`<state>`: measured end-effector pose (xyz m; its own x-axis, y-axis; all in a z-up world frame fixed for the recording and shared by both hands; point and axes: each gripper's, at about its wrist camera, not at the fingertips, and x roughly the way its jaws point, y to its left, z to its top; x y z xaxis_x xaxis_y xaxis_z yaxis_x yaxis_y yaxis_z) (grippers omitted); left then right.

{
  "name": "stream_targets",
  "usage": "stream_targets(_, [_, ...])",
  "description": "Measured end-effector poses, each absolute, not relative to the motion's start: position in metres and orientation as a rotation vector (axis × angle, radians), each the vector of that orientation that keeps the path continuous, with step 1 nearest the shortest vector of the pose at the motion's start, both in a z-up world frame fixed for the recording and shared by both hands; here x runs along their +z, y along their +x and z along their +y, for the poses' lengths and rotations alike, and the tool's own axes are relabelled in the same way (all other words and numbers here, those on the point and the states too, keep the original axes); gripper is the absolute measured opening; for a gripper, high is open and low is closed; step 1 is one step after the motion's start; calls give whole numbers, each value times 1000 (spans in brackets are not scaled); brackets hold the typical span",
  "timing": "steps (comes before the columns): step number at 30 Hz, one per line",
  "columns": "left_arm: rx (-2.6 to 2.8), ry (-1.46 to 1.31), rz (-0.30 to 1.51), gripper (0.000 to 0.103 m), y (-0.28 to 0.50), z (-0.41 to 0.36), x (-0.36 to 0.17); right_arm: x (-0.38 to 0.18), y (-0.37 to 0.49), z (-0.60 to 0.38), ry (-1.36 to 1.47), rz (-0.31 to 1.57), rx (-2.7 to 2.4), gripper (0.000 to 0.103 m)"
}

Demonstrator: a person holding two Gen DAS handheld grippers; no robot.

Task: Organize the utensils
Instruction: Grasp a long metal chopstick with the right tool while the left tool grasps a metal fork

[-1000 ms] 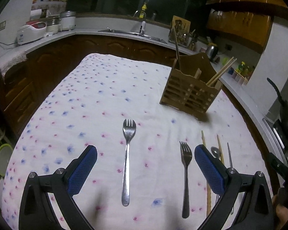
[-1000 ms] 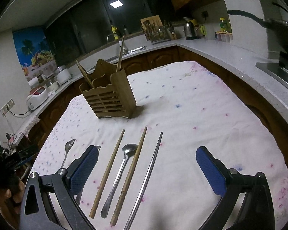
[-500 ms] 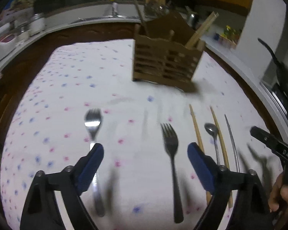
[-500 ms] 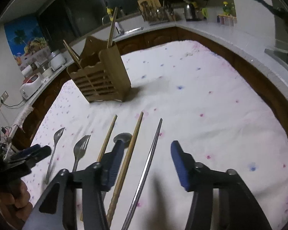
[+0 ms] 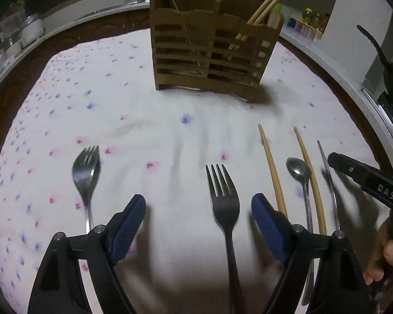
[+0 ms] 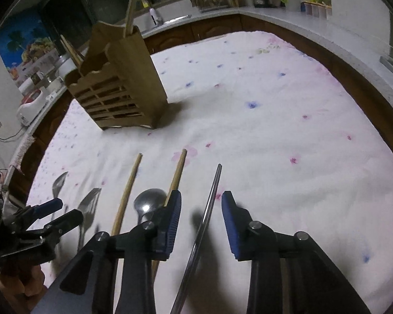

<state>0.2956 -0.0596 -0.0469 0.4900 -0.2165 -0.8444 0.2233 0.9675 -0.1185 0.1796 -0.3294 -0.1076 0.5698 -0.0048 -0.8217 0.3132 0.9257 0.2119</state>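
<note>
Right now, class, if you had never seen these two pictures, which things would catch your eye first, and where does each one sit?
First, the row of utensils on the flowered tablecloth: two forks, wooden chopsticks, a spoon and a metal chopstick. The open left gripper frames the dark fork, and the open right gripper straddles the metal chopstick. Behind them stands the slatted wooden holder, with chopsticks already inside.
</note>
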Motion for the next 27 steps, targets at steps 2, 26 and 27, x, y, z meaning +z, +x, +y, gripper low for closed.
stream_targets(2, [-269, 7, 1037, 77, 301, -62, -51, -111, 185, -331, 350, 960, -197, 29])
stream_targets(26, [-279, 42, 1039, 21, 314, -72, -59, -119, 197, -334, 309, 995, -205, 6])
stream_targets(27, [-282, 26, 1041, 21, 314, -69, -58, -118, 195, -336, 342, 991, -189, 5])
